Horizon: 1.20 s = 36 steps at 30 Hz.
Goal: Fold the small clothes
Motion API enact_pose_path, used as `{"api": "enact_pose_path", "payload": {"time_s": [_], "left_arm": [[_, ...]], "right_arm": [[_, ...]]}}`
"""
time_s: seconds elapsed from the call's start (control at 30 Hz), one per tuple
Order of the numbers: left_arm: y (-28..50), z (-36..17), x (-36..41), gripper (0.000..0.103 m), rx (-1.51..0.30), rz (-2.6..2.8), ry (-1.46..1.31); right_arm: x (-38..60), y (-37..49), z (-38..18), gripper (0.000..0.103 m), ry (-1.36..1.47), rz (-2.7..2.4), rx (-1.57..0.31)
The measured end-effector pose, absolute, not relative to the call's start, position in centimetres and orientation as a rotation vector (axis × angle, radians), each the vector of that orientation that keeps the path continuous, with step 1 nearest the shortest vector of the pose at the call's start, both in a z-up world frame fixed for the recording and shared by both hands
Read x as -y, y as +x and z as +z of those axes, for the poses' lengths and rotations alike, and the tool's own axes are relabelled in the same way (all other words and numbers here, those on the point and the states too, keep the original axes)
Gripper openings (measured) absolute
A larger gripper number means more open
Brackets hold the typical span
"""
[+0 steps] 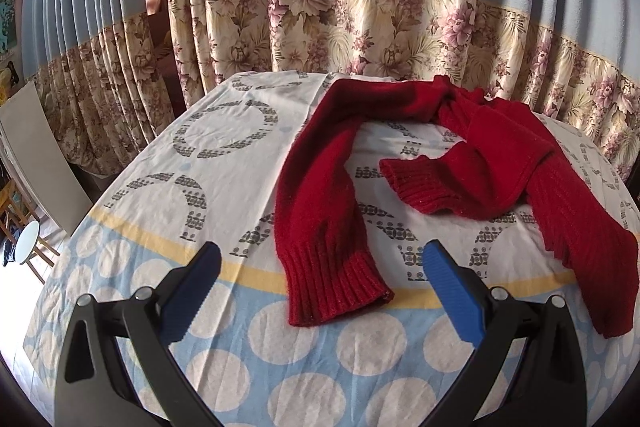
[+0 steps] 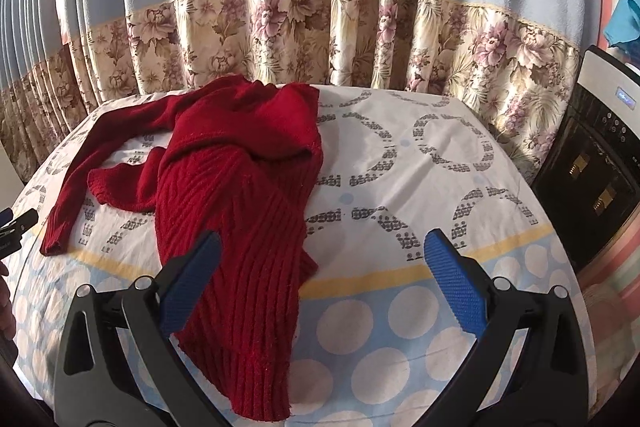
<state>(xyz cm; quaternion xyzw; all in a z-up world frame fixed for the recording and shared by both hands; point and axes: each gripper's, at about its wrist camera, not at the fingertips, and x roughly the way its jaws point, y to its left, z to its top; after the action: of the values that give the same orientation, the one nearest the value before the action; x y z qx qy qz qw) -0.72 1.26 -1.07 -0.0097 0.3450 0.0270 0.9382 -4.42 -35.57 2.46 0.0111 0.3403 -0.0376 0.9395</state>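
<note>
Both grippers, left (image 1: 322, 285) and right (image 2: 322, 281), hover spread wide and empty above the table (image 1: 160, 195). No folding shows yet: the red sweater (image 2: 240, 195) lies rumpled, sleeves sprawled; everything remains.

My left claw (image 1: 322, 263): two black plastic arms, each tipped with a blue ribbed pad (image 1: 447, 289), round silver screws at the joints, triangular cut-outs in the outer struts. My right claw (image 2: 322, 263) matches it, black frame, the same silver screws, and blue pads (image 2: 450, 287) with a fine grippy texture and toothed edges.
</note>
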Motion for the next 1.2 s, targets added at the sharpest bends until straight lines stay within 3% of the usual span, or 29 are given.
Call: {"api": "enact_pose_path", "payload": {"time_s": [1.1,1.2], "left_arm": [[-0.8,-1.4,-1.0,0.101,-0.719,0.047,-0.023],[-0.7,-1.4,-1.1,0.101,-0.721,0.048,-0.023]], "right_arm": [[34.9,-3.6,-1.1,0.100,0.007,-0.021,-0.799],[34.8,-3.3,-1.9,0.093,0.009,-0.007,-0.824]]}}
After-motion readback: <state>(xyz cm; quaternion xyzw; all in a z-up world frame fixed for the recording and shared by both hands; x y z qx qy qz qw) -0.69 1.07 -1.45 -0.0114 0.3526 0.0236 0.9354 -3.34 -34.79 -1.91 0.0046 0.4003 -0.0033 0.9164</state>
